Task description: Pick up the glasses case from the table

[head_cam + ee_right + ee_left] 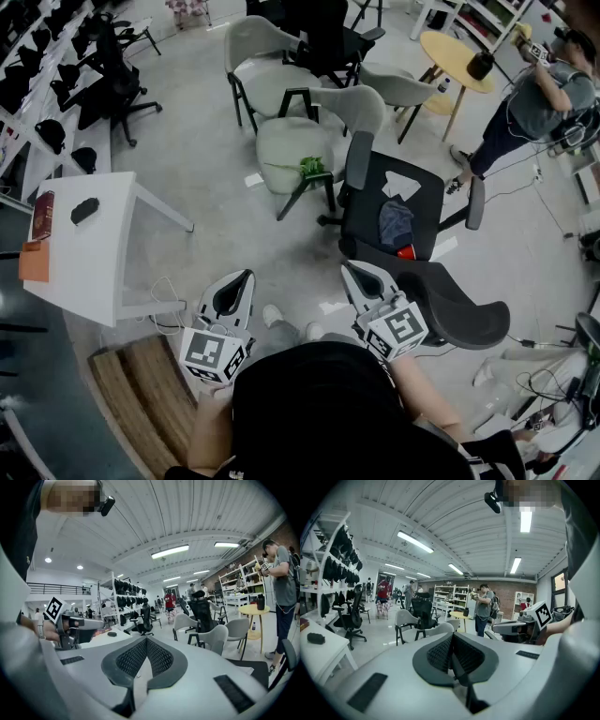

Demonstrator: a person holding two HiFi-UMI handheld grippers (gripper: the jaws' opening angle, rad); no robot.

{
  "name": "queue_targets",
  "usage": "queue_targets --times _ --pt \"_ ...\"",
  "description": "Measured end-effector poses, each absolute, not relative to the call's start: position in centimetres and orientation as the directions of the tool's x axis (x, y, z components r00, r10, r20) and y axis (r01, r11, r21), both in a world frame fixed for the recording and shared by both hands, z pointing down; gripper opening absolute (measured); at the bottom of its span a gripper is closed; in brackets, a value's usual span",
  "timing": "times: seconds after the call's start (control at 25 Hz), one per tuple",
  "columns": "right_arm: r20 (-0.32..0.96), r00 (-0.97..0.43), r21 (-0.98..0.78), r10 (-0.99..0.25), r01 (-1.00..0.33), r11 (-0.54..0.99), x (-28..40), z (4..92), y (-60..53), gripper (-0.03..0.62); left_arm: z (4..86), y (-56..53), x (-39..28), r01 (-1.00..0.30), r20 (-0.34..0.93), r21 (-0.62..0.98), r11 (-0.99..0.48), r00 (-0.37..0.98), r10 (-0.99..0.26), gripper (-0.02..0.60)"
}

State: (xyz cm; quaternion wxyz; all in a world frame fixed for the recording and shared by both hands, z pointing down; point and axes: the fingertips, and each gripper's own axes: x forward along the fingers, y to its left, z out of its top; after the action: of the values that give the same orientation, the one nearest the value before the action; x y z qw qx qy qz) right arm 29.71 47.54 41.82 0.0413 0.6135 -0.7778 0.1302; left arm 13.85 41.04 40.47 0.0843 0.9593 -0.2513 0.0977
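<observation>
Glasses case on table, far from left gripper and right gripper, jaws together, empty.

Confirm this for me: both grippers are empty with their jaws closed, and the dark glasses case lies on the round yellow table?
The table is wrong. The glasses case lies on the white table, at the left of the head view. The rest stands: the left gripper and the right gripper are empty with their jaws closed.

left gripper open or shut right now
Shut. In the left gripper view, the left gripper has its jaws meeting at the tips, with nothing between them.
</observation>
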Motion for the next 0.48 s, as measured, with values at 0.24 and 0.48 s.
queue_targets --times 0.24,0.48 --pt "0.254 -0.236 -0.113 -0.938 -0.970 0.214 26.2 41.7 43.6 0.028 40.9 37.5 10.5 -0.478 0.224 0.134 -0.868 0.868 -0.443 0.018" --pt "0.228 -0.214 -0.139 -0.950 -0.973 0.186 23.4 42.1 39.1 0.028 42.3 33.1 6.2 -0.482 0.228 0.119 -0.868 0.864 -0.448 0.018"
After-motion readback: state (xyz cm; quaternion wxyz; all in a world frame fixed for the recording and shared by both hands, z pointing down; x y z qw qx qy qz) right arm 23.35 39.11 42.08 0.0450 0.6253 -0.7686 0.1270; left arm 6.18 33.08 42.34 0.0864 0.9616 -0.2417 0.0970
